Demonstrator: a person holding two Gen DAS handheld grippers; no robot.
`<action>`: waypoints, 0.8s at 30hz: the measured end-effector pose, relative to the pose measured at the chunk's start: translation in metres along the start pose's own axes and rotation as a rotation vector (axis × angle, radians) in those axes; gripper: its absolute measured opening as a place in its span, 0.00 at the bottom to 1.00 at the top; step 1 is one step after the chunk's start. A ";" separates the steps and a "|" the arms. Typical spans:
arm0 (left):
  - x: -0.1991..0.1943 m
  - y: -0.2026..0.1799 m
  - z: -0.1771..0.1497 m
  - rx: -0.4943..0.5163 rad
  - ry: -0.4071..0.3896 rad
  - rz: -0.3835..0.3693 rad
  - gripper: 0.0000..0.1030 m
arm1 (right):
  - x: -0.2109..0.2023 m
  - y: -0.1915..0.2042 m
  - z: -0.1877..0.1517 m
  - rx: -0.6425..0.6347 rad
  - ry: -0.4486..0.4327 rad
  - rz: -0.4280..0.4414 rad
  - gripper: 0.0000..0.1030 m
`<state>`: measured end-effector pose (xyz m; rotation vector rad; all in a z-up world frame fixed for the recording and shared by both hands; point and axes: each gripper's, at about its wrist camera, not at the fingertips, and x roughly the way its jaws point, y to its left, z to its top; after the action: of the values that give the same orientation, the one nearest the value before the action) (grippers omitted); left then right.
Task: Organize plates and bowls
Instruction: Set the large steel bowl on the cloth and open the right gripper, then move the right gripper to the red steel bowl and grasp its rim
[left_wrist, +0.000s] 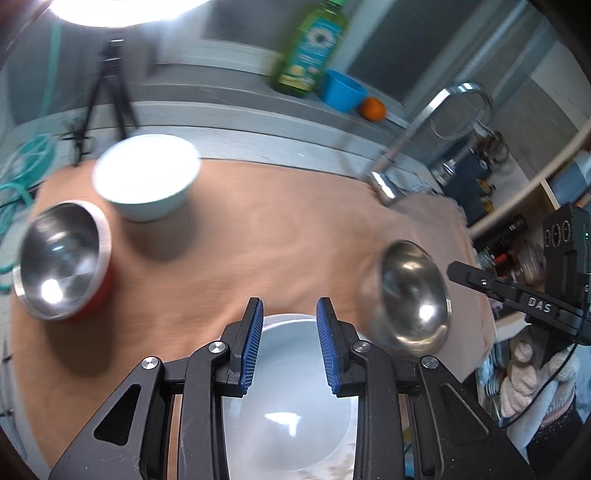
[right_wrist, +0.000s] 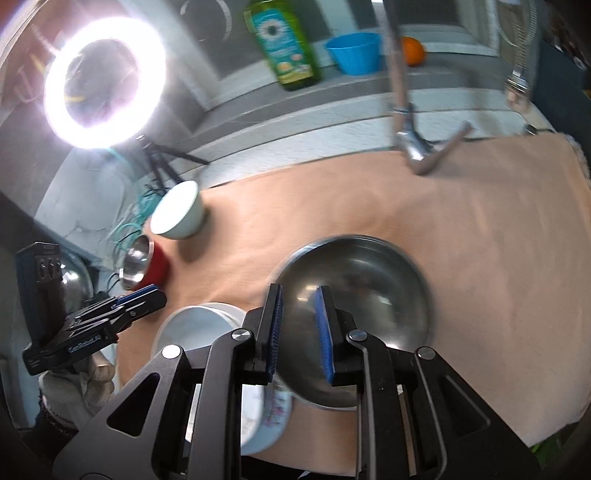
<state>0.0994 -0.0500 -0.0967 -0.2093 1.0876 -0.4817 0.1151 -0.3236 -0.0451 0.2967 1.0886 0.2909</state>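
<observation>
My left gripper (left_wrist: 289, 306) hovers over a large white bowl (left_wrist: 288, 398) on the tan cloth (left_wrist: 277, 229). Its blue pads stand a narrow gap apart with nothing between them. In the right wrist view my right gripper (right_wrist: 299, 291) is above the left side of a steel bowl (right_wrist: 362, 314), which sits just right of the white bowl (right_wrist: 195, 325). Those pads are also slightly apart and press on nothing. A red bowl with a steel inside (left_wrist: 62, 258) and a smaller white bowl (left_wrist: 147, 177) stand at the far left of the cloth.
A chrome faucet (left_wrist: 406, 147) rises at the cloth's back right. On the ledge behind are a green bottle (left_wrist: 310, 48), a blue bowl (left_wrist: 341, 90) and an orange (left_wrist: 373, 109). A ring light (right_wrist: 105, 83) on a tripod stands at the back left. The cloth ends close to the right of the steel bowl.
</observation>
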 end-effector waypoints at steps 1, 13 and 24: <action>-0.005 0.009 0.000 -0.015 -0.009 0.014 0.26 | 0.004 0.010 0.002 -0.015 0.005 0.015 0.18; -0.054 0.117 -0.005 -0.207 -0.106 0.180 0.26 | 0.070 0.120 0.011 -0.193 0.095 0.149 0.31; -0.056 0.190 0.001 -0.353 -0.107 0.204 0.26 | 0.142 0.177 0.013 -0.198 0.204 0.210 0.31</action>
<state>0.1308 0.1429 -0.1268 -0.4245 1.0709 -0.0917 0.1734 -0.1087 -0.0896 0.2073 1.2210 0.6234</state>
